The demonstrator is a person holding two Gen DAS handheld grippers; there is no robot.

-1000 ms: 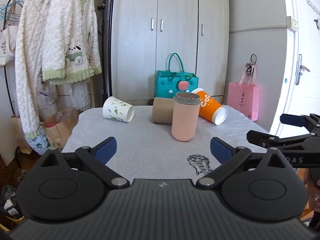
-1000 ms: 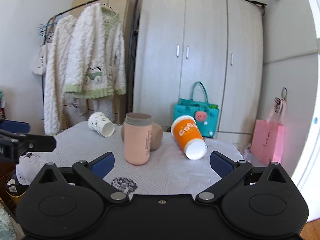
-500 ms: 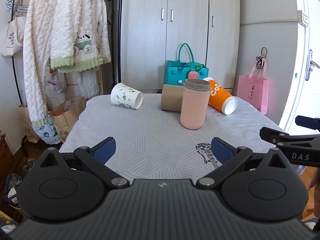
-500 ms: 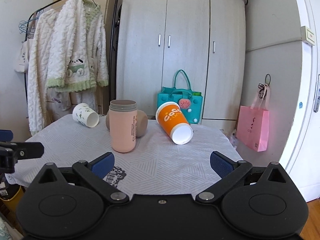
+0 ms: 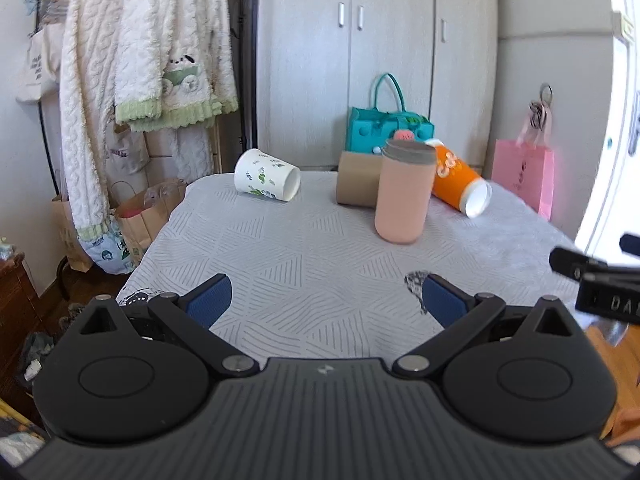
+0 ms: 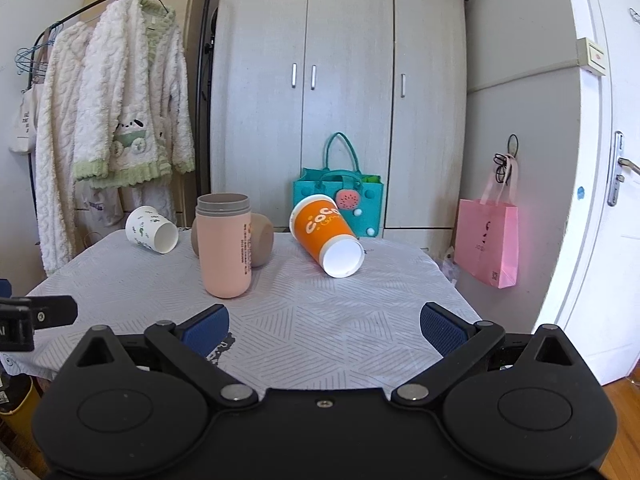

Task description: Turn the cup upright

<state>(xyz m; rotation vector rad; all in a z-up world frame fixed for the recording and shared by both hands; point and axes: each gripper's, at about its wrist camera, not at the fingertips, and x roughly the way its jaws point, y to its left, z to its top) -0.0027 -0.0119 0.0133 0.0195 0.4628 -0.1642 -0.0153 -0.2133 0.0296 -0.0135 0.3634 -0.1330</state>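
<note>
Both views have drawn nearer the surface; my left tongs and right tongs are spread, empty. Orange paper cup lies tipped behind, beside the upright pink tumbler, which a careless reach could topple.

Printed in white on the orange cup, lying on its side toward the far right of the table: "COCO", the last letter partly turned away. Fine vertical print down the pink tumbler, too small to read. On the right gripper's body, seen from the left wrist: "DA", cut off by the frame.
</note>
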